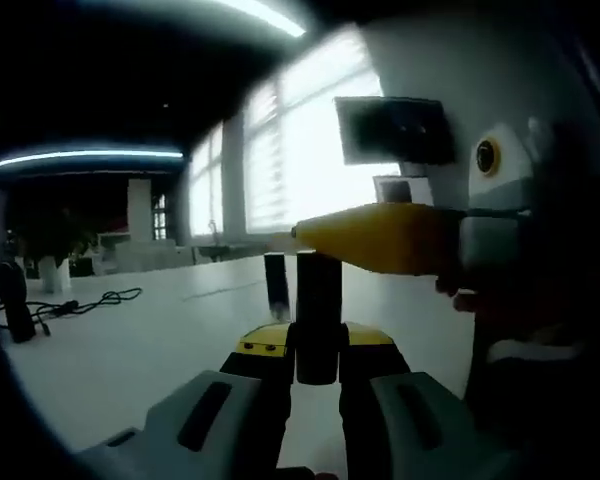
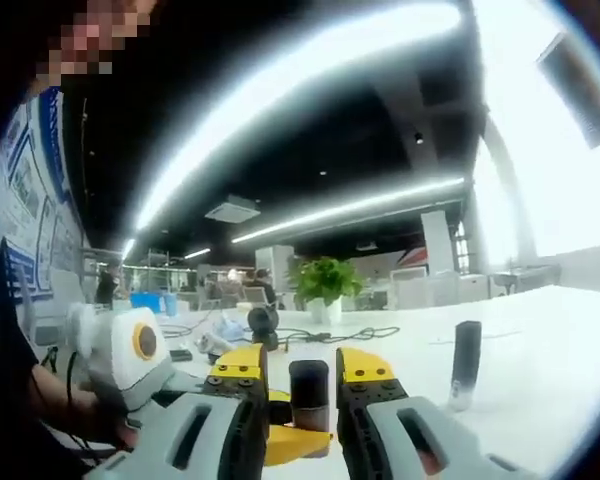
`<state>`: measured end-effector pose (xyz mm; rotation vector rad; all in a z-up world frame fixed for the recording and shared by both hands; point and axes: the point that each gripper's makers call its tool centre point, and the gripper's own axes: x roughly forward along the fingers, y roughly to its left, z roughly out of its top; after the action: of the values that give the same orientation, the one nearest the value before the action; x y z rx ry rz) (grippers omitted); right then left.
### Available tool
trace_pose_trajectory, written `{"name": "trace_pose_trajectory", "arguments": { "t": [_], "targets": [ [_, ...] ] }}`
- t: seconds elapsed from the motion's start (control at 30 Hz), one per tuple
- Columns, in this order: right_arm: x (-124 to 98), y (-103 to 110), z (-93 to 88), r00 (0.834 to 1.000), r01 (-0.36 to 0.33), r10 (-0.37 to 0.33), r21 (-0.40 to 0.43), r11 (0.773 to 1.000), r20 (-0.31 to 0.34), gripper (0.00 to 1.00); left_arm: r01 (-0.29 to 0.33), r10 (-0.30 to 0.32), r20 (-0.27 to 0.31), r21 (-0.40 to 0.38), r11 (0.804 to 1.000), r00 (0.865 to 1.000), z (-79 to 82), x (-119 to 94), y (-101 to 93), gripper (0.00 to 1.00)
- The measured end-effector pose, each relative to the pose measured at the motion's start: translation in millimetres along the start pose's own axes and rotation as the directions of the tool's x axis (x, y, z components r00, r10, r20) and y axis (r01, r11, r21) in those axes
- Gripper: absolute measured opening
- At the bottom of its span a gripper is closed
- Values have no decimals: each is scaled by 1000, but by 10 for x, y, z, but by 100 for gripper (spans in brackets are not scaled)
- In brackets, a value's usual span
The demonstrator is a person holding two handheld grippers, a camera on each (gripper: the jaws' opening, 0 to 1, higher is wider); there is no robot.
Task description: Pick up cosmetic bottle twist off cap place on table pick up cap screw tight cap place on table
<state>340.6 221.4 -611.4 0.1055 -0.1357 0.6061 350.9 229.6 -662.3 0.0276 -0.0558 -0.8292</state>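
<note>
- Item: dark cosmetic bottle [image 1: 318,325], upright, held up off the white surface [image 1: 150,350] between both tongs.
- L tongs [image 1: 318,345]: closed on the bottle body, yellow tips tight on either side of it in the left gripper view.
- R tongs [image 2: 302,378]: closed, as far as I can tell, on the top end of the same bottle, i.e. the cap [image 2: 309,385]. A yellow tip sits close on each side and no clear gap shows.
- Cross-check: in the left gripper view one yellow arm of the R tongs comes in from the right and crosses the bottle's top.
- Seam btwn cap and bottle: not readable, since both are dark and backlit by the windows.
- Also present: a slim dark upright object [image 2: 466,360] standing on the surface, well apart from the tongs. Can't tell what it is.
- Background: black cable [image 1: 90,300] lying on the surface, and a potted plant [image 2: 325,280] far off.
- Step in hand (judgement): a twist step, L holding the body and R on the cap. Most likely twist-off. Screwing tight can't be ruled out from these frames.
- Next move needs: L keeps a firm, steady hold and R turns about the bottle's long axis.
- If it is twist-off: R lifts straight up once the cap is loose, then sets it on a bare patch of surface, away from the slim object.
- Risk: the bottle spins in the L tongs if that hold is too light.
</note>
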Motion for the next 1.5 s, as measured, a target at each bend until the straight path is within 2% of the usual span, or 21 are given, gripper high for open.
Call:
{"name": "trace_pose_trajectory", "arguments": {
  "t": [0.17,0.3,0.33,0.4,0.47,0.57,0.63,0.77,0.8,0.9,0.93,0.97,1.03,1.1,1.17,1.2,1.27,1.3,1.37,1.43,1.5],
  "targets": [
    [-26,0,-35,998,-58,57,-11,998,-30,21,32,-32,11,-41,999,999,17,-8,7,7],
    [-65,-35,10,995,-96,95,-35,995,-30,21,51,-49,20,-71,996,999,41,-20,43,7],
    [-76,-23,15,992,-119,118,-34,992,-36,21,80,-77,29,-88,993,997,58,-23,10,7],
    [-100,33,42,984,-175,174,-27,984,-32,21,118,-114,47,-103,988,992,102,-40,-16,7],
    [-141,86,73,973,-232,231,-21,973,-25,20,154,-149,63,-75,985,987,149,-59,-53,7],
    [-224,195,86,946,-325,324,-32,945,-27,20,178,-174,59,-62,982,983,156,-76,-85,7],
    [-246,193,86,938,-345,344,-32,938,-37,20,207,-203,56,-82,975,978,146,-82,-117,7],
    [-291,231,45,909,-413,411,-32,910,-65,21,338,-329,83,-124,933,941,168,-149,-330,7],
    [-320,273,25,890,-453,451,-18,891,-72,21,338,-330,83,-126,933,940,168,-153,-334,7],
    [-350,289,14,870,-489,488,-8,872,-68,21,368,-361,75,-99,925,929,166,-183,-414,7],
    [-361,307,9,862,-503,502,2,864,-72,21,386,-380,73,-108,916,922,166,-196,-449,7],
    [-367,317,15,858,-511,510,3,860,-70,21,413,-407,76,-111,904,910,173,-220,-499,7],
    [-386,342,48,845,-531,531,19,847,-61,21,438,-432,76,-112,892,899,180,-251,-545,7],
    [-413,367,75,831,-552,554,39,833,-57,20,490,-483,86,-129,862,871,207,-310,-633,7],
    [-462,417,71,804,-588,591,59,806,-64,19,528,-519,95,-127,840,849,234,-356,-686,7],
    [-500,450,76,784,-614,617,59,787,-65,19,545,-536,104,-128,828,838,253,-379,-707,7],
    [-560,499,96,756,-647,652,90,757,-56,18,566,-555,110,-129,814,824,266,-411,-729,7],
    [-576,511,122,750,-654,660,100,750,-42,17,579,-570,105,-134,804,815,261,-430,-748,7],
    [-592,520,152,744,-660,667,119,742,-30,16,593,-584,100,-133,794,805,256,-453,-765,7],
    [-593,536,149,743,-661,669,125,740,-31,14,606,-599,97,-138,783,795,249,-479,-782,7],
    [-602,565,120,733,-669,679,133,731,-44,13,618,-611,94,-142,773,786,241,-499,-805,7]
  ]
}}
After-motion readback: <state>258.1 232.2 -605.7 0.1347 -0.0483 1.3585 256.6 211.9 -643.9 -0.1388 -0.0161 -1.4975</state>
